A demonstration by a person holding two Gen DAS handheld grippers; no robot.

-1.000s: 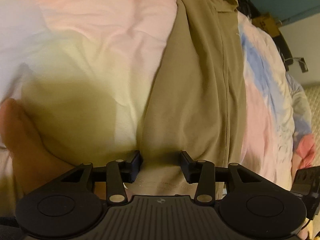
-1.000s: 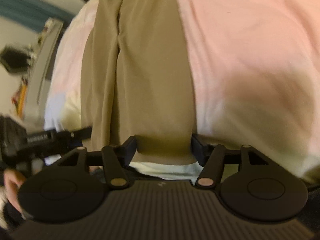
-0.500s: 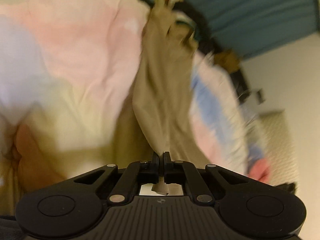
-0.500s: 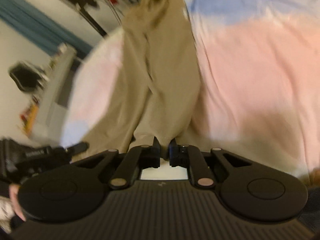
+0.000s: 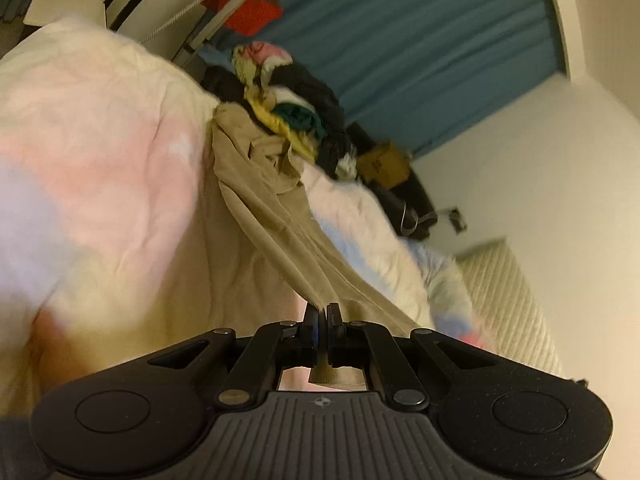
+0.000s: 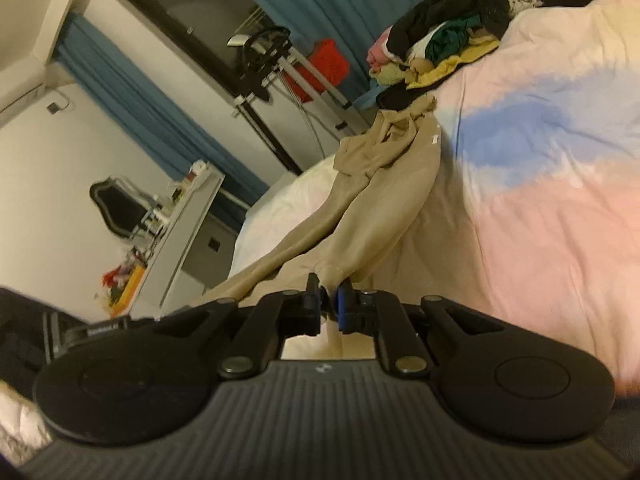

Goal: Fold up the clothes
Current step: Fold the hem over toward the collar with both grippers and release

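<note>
A pair of tan trousers (image 5: 280,216) lies stretched along the pastel bed cover (image 5: 100,168), its far end bunched near a clothes pile. My left gripper (image 5: 322,312) is shut on one near hem of the trousers and holds it lifted off the bed. In the right wrist view the same tan trousers (image 6: 376,200) run away from my right gripper (image 6: 329,294), which is shut on the other near hem, fabric bulging between its pads.
A heap of mixed clothes (image 5: 288,108) (image 6: 440,40) sits at the far end of the bed. Teal curtains (image 5: 420,40), a white wall, a desk (image 6: 180,224) and a metal stand (image 6: 280,68) surround the bed. A cardboard box (image 5: 382,162) lies beyond the pile.
Both grippers closed from open onto the trouser hems a second ago, then rose and tilted up, lifting the near end of the trousers off the bed.
</note>
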